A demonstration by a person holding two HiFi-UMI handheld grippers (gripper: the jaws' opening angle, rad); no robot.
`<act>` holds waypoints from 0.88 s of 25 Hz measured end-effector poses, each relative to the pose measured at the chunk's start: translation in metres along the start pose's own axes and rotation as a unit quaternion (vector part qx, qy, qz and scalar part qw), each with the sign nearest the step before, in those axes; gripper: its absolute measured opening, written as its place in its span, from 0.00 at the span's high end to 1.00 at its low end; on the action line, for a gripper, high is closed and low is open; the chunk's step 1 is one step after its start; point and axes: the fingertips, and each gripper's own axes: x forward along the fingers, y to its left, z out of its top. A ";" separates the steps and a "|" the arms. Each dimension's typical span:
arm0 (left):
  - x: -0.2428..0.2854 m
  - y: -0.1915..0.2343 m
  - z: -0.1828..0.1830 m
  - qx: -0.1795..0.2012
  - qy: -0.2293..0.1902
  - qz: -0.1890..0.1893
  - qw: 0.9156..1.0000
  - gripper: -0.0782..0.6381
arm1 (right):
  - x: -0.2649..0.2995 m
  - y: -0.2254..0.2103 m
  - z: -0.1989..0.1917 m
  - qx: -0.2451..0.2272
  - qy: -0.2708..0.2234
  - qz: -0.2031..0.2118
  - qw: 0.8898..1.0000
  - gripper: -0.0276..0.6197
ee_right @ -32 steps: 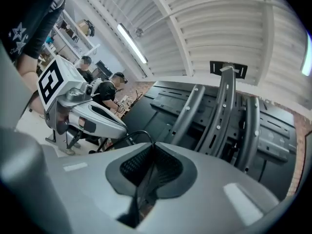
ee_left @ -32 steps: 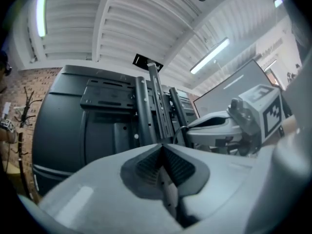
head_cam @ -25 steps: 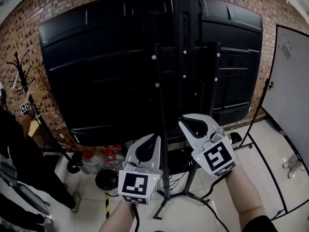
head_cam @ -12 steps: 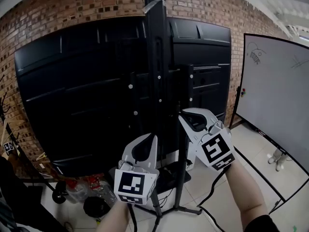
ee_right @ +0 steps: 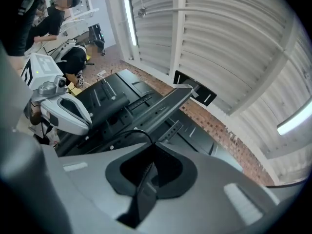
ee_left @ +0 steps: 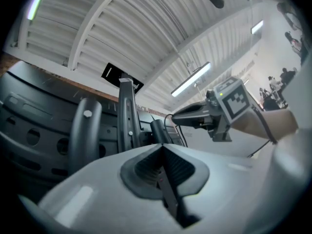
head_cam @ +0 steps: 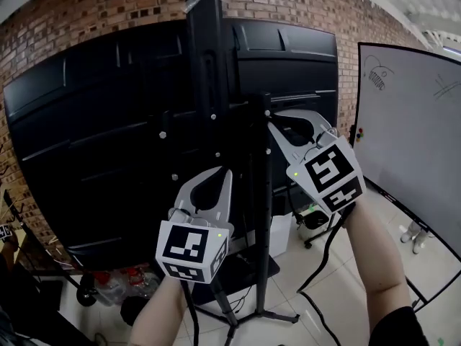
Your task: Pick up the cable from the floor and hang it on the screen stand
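The black screen stand [head_cam: 204,71] rises in front of the dark back of the screen [head_cam: 94,143], with a thinner upright [head_cam: 258,193] beside it. My right gripper [head_cam: 274,125] is raised next to that upright and is shut on a thin black cable [ee_right: 127,131], which arcs out of its tips [ee_right: 152,145]. More black cable [head_cam: 323,254] trails down below my right hand. My left gripper [head_cam: 226,173] is lower and to the left, pointing up at the stand; its jaws [ee_left: 163,146] are shut. Whether they pinch the cable is hidden.
A whiteboard on a stand [head_cam: 410,135] is at the right. Bottles and clutter [head_cam: 108,280] lie on the floor at the lower left, and a white box [head_cam: 277,229] sits at the stand's base. The brick wall [head_cam: 86,13] is behind.
Both grippers have risen along the stand, the right one higher and closer to the thin upright. The view has tilted up and shifted, so less of the floor shows.
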 end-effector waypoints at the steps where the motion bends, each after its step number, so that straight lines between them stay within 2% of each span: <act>1: 0.008 0.000 0.002 -0.004 0.002 0.001 1.000 0.88 | 0.005 -0.008 0.002 -0.002 -0.004 0.004 1.000 0.93; 3: 0.023 0.004 0.007 -0.002 0.006 0.010 1.000 0.88 | 0.016 -0.021 0.005 -0.010 -0.009 0.017 1.000 0.93; 10: 0.055 0.025 0.034 0.046 -0.004 0.069 0.997 0.88 | 0.055 -0.057 0.013 -0.056 -0.004 0.053 0.997 0.93; 16: 0.075 0.043 0.039 0.059 0.001 0.084 0.995 0.88 | 0.087 -0.078 0.003 -0.065 0.032 0.075 0.995 0.93; 22: 0.091 0.051 0.032 0.061 0.012 0.080 0.995 0.88 | 0.105 -0.088 -0.019 -0.080 0.069 0.075 0.992 0.93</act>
